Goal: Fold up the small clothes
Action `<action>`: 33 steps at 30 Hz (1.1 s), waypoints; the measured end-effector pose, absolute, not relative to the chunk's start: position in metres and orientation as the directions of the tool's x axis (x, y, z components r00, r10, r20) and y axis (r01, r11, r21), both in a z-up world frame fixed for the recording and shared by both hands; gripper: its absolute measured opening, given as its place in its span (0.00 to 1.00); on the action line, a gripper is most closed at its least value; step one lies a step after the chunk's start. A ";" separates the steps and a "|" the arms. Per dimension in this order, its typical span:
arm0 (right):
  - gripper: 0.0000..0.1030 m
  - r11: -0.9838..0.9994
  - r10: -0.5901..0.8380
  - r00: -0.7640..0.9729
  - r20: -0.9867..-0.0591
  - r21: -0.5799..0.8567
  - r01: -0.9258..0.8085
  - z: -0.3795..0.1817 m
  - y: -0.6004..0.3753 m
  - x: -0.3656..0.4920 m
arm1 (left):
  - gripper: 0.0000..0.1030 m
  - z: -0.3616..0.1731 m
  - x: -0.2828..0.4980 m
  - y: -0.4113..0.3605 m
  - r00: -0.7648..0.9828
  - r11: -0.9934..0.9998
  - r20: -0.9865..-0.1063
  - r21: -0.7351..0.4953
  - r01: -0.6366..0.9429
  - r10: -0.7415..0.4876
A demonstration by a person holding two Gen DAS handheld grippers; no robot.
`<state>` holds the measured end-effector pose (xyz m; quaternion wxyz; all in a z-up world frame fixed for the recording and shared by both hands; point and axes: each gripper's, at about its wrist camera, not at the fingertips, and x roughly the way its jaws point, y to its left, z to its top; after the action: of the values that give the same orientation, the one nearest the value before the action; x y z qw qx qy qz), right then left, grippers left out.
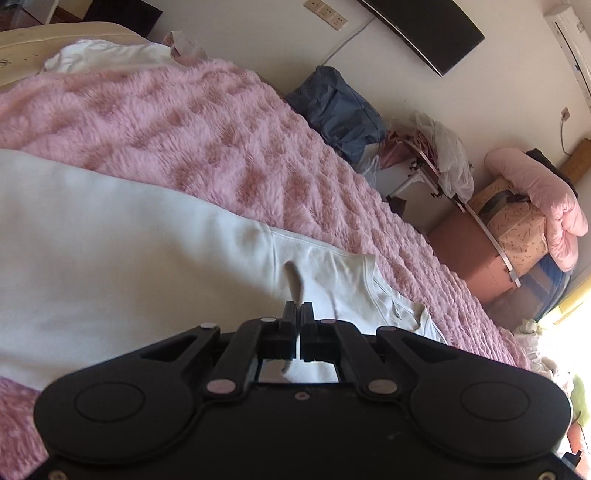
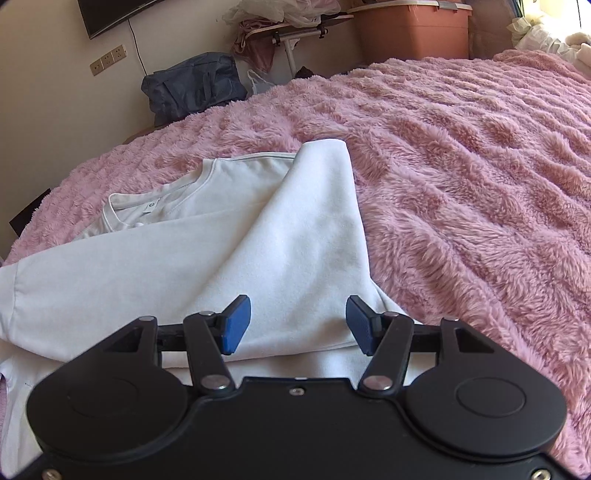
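Note:
A white long-sleeved shirt [image 2: 184,258] lies on the pink fluffy blanket [image 2: 461,184], its neckline with a label [image 2: 149,208] at the far left. One side is folded over as a flap [image 2: 314,229]. My right gripper [image 2: 298,321] hovers open over the near end of that flap, nothing pressed between its blue pads [image 2: 236,325]. In the left wrist view the shirt [image 1: 129,266] fills the left. My left gripper [image 1: 298,314] is shut at the cloth near the collar [image 1: 391,306]. A dark crease runs up to its tips and a white sliver shows between the jaws.
A second white garment [image 1: 107,57] lies at the blanket's far end. Beside the bed stand a dark blue bag [image 1: 340,110], a cluttered small table [image 1: 424,162], a brown storage box [image 2: 413,29] and pink bedding on boxes [image 1: 535,199]. A dark screen [image 1: 424,29] hangs on the wall.

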<state>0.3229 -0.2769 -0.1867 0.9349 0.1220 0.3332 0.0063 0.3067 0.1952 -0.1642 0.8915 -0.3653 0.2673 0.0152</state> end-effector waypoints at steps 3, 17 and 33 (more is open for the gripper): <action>0.58 0.970 0.092 0.776 -0.623 0.234 0.072 -0.188 -0.278 0.320 | 0.00 -0.179 0.311 0.198 0.821 0.738 -0.549 -0.618 -0.272 -0.158; 0.58 0.989 0.053 0.803 -0.594 0.142 0.040 -0.182 -0.261 0.334 | 0.00 -0.177 0.302 0.183 0.833 0.814 -0.549 -0.514 -0.272 -0.069; 0.58 0.993 0.074 0.764 -0.641 0.120 0.005 -0.195 -0.247 0.344 | 0.09 -0.210 0.370 0.212 0.771 0.716 -0.586 -0.647 -0.261 -0.248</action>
<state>0.3436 -0.2467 -0.1953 0.9375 0.0575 0.3427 0.0183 0.3700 0.2123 -0.2100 0.8624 -0.3767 0.3382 0.0039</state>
